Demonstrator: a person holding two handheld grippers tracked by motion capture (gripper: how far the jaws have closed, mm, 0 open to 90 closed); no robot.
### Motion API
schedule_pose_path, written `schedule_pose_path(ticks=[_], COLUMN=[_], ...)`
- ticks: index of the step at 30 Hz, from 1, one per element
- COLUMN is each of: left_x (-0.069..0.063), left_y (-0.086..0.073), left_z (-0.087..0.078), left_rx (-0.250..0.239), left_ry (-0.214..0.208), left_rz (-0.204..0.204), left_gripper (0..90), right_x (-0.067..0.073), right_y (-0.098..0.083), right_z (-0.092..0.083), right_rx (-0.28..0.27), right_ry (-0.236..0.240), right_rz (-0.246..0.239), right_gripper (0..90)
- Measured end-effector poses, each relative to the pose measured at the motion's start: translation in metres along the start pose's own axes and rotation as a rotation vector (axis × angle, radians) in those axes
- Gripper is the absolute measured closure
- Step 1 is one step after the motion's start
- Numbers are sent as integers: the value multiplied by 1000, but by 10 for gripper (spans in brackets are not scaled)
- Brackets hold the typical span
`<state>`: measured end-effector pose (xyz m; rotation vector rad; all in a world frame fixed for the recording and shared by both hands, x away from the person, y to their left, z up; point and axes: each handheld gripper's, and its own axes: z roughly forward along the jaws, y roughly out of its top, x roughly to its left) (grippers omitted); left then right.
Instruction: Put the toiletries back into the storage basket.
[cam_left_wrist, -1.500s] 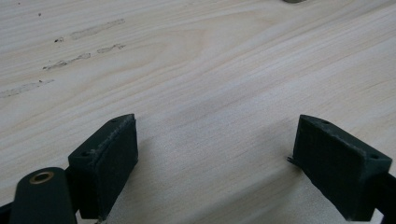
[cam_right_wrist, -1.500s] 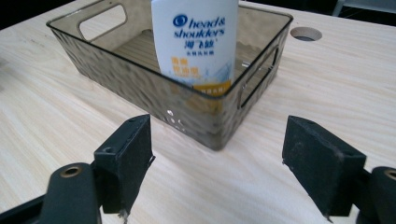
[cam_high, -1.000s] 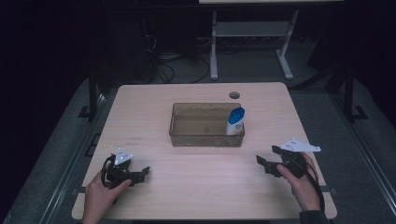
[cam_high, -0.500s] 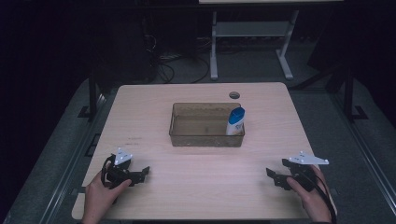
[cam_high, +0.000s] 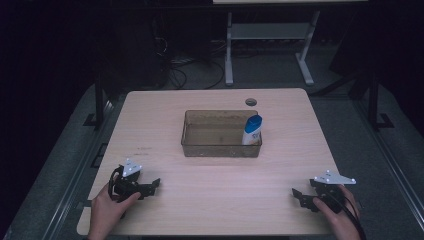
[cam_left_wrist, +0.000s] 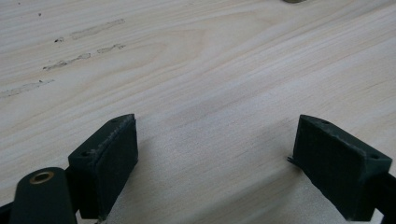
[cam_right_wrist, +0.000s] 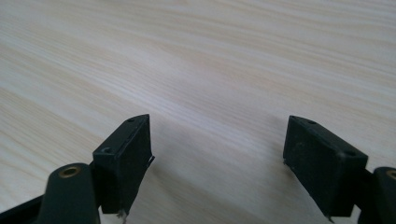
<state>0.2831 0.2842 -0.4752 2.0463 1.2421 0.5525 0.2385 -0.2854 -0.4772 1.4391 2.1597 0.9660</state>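
Note:
A clear brownish plastic bin sits at the middle of the light wooden table. A white bottle with a blue cap stands upright inside it, in the right end. My left gripper rests low on the table at the front left, open, with bare wood between its jaws. At the front right my right gripper is held close to the tabletop, open and holding nothing. Both grippers are well short of the bin.
A round cable hole lies near the table's far edge. Behind the table stand a white metal frame and loose cables on the floor. Faint scuff marks streak the wood ahead of the left gripper.
My right gripper has drawn back toward the table's front edge and to the right, staying open. The left gripper has hardly moved.

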Motion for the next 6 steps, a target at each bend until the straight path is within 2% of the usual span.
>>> schedule_pose_path(ticks=[6], left_x=[0], left_y=[0], left_z=[0], left_rx=[1], left_ry=[-1], left_rz=[1], left_gripper=[128], right_x=[-1], right_y=[-1], right_z=[0], right_rx=[-5], right_ry=[-10], right_rz=[-6], right_gripper=[229])
